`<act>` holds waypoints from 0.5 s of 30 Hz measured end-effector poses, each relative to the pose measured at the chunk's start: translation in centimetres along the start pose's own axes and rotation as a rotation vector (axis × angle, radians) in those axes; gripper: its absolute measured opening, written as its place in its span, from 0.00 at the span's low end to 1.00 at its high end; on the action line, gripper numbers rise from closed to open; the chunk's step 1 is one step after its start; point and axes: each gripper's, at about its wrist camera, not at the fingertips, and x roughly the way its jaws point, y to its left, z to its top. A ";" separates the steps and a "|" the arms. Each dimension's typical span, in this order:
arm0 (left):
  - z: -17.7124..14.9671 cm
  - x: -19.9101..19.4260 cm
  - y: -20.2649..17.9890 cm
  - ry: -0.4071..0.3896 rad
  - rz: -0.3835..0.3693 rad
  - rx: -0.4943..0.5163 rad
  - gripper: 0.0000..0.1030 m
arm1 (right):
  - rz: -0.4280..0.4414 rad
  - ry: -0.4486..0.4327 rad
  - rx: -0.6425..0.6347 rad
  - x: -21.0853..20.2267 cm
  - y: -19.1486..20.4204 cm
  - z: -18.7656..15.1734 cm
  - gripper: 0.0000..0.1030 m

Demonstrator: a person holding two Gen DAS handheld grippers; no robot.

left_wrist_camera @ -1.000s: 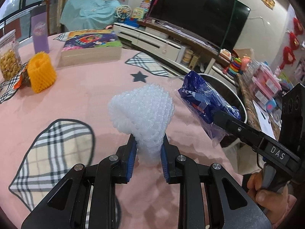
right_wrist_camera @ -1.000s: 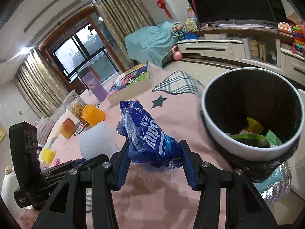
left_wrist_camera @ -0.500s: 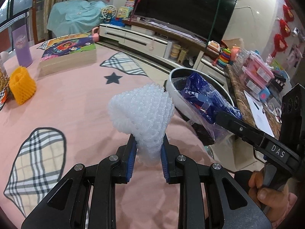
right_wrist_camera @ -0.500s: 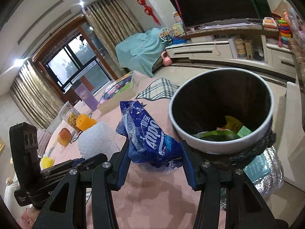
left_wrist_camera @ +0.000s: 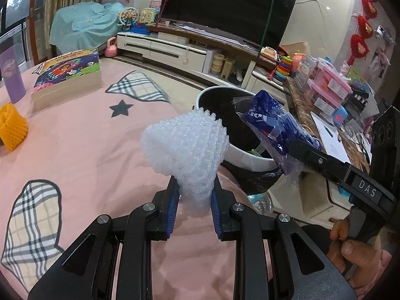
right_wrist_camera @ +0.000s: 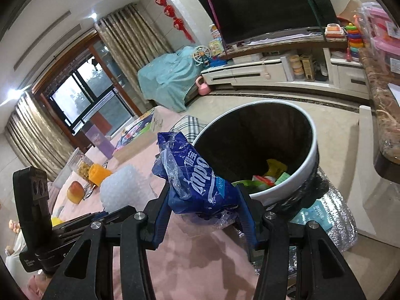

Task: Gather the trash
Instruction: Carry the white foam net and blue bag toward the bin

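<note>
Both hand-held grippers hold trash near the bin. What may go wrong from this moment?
1. The right hand-held gripper holds the blue plastic wrapper short of the trash bin rim; released now, it may land on the pink tablecloth.
2. The white foam net in the left hand-held gripper is light and may bounce off the rim.

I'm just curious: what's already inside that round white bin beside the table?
In the white bin, on its dark liner, lie a few scraps: something yellow, green pieces, a red-and-white bit. The near rim and the blue wrapper hide the rest of the bottom.
</note>
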 end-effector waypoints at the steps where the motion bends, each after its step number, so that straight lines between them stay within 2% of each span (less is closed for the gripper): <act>1: 0.1 0.1 -0.1 0.001 0.000 0.003 0.22 | -0.003 -0.001 0.001 0.0 -0.1 0.1 0.49; 15: 1.9 1.9 -2.7 0.014 -0.016 0.057 0.22 | -0.048 -0.018 0.022 -0.5 -2.4 1.6 0.49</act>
